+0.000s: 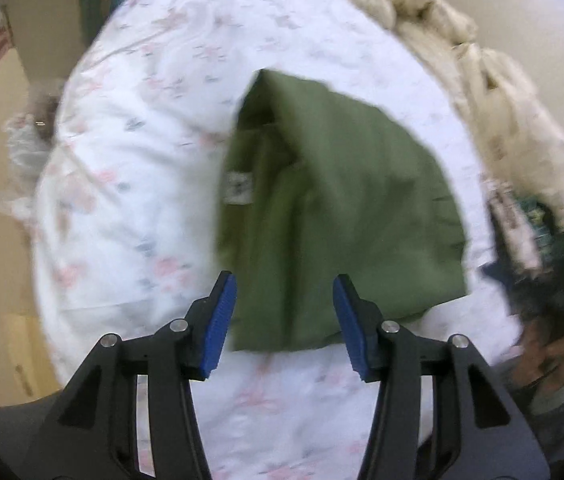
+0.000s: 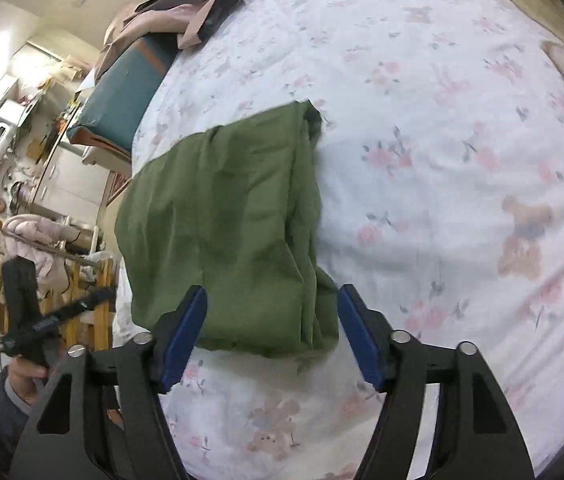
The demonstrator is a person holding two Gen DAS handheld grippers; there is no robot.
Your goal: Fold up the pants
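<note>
The green pants [image 1: 334, 208] lie folded into a compact stack on the white floral bedsheet [image 1: 130, 152]. A white label [image 1: 239, 189] shows on their left edge. My left gripper [image 1: 284, 294] is open and empty, hovering above the near edge of the stack. In the right wrist view the same pants [image 2: 226, 224] lie on the sheet [image 2: 442, 140]. My right gripper [image 2: 273, 306] is open and empty, above their near right corner. The other gripper [image 2: 34, 312] shows at the left, held in a hand.
A cream blanket [image 1: 502, 92] is bunched along the far right of the bed. A teal cushion [image 2: 122, 96] and pinkish clothes [image 2: 174, 16] sit at the bed's far left edge. Cluttered furniture [image 2: 10, 168] stands beyond the bed.
</note>
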